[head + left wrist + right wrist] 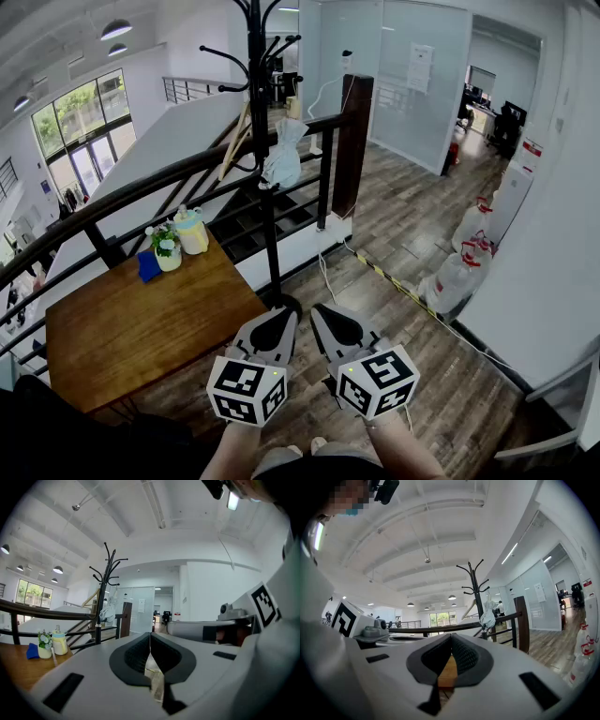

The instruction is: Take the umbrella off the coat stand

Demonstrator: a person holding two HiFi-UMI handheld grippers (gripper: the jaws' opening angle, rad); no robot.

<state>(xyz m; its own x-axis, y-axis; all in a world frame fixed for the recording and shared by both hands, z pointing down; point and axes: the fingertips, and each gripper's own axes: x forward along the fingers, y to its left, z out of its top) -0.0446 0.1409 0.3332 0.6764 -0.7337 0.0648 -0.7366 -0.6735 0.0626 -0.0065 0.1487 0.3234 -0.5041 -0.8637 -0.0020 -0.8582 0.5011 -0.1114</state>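
Observation:
A black coat stand (260,103) rises from the wood floor just beyond the railing, and its pole runs down to a base near my grippers. A white bundled umbrella (283,156) hangs from it at mid height. It also shows as a white umbrella (488,617) in the right gripper view and as a small pale umbrella (106,612) in the left gripper view. My left gripper (278,328) and right gripper (329,327) are held side by side, low and level, well short of the stand. Both are shut with nothing between the jaws.
A wooden table (131,328) at the left carries a bottle (192,230), a small flower pot (167,248) and a blue cloth (148,265). A dark railing (141,192) fences a stairwell behind. Water jugs (459,272) and a striped floor strip (394,281) lie to the right.

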